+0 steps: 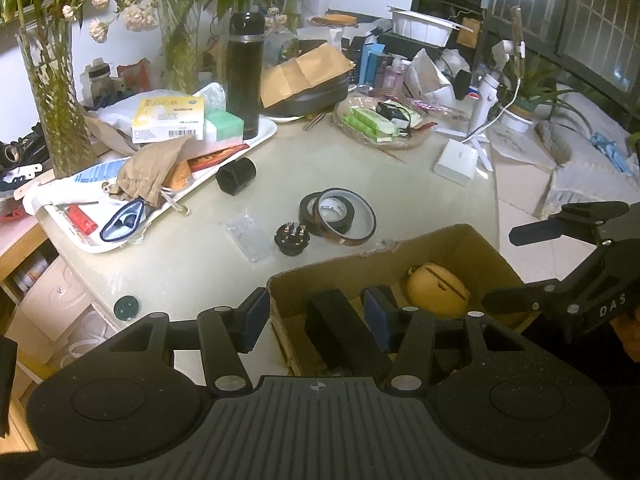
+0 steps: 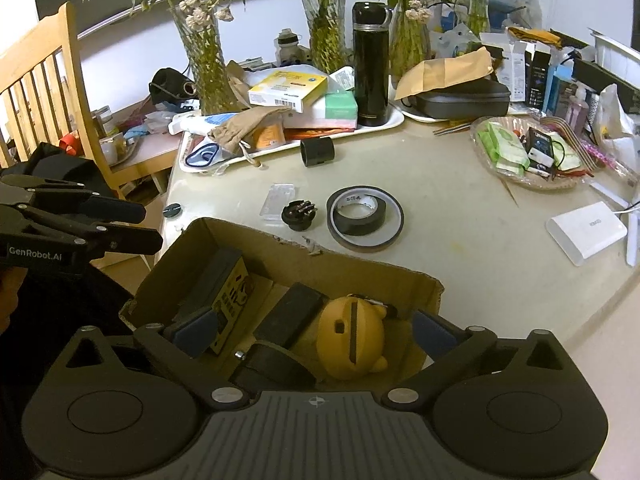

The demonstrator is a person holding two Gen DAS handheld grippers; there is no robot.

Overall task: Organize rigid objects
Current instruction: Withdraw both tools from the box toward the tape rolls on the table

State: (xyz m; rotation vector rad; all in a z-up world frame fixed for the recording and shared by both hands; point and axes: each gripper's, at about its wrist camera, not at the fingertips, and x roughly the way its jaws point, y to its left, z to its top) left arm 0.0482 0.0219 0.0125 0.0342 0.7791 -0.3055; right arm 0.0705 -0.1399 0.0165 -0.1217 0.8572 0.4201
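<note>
An open cardboard box sits at the table's near edge. It holds a yellow figure, a black block and a yellow-faced device. On the table beyond lie tape rolls, a black round plug, a clear plastic case and a black cylinder. My left gripper is open and empty, straddling the box's left wall. My right gripper is open and empty over the box.
A white tray carries boxes, a cloth pouch and a tall black flask. A glass dish of packets, a white box, vases and a wooden chair surround the table.
</note>
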